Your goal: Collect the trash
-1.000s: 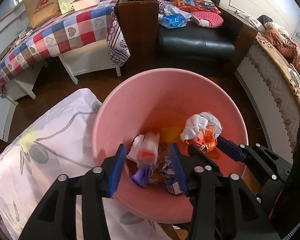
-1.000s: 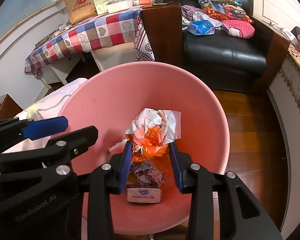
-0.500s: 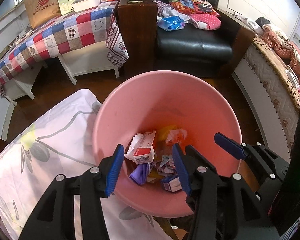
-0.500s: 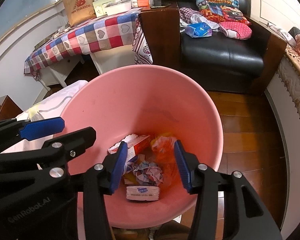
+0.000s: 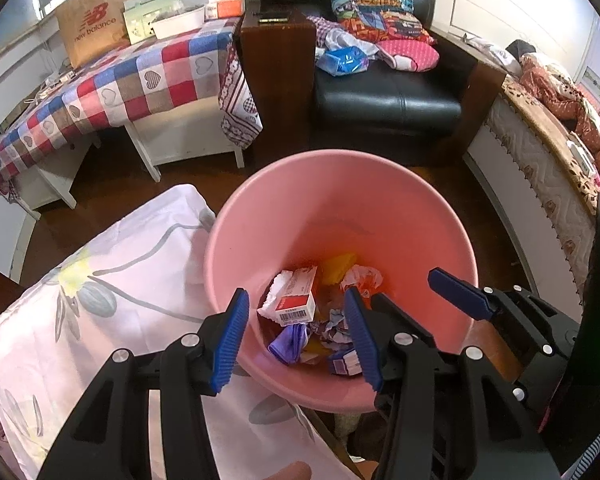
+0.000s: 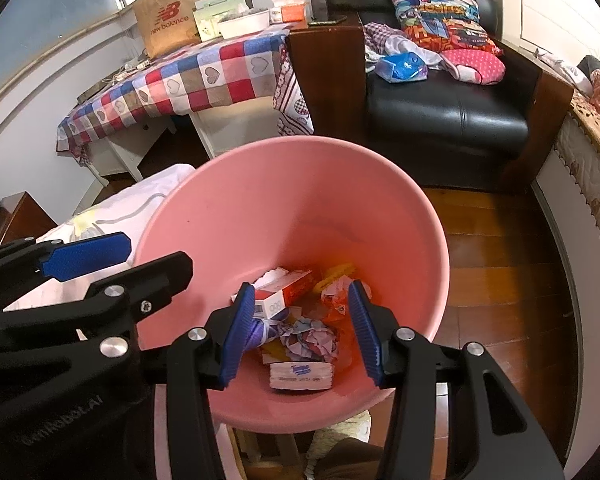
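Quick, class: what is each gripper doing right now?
Left gripper: open, empty, above the round pink plastic bin.
Right gripper: open, empty.

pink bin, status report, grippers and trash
Left gripper and right gripper open, empty, above pink bin. Crumpled orange-white wrapper lies inside among the trash. Nothing in the way.

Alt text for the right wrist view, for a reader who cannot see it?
The open, empty right claw hangs over a pink bin holding crumpled wrappers, a red-and-white box and a tissue pack. The left claw is alongside.
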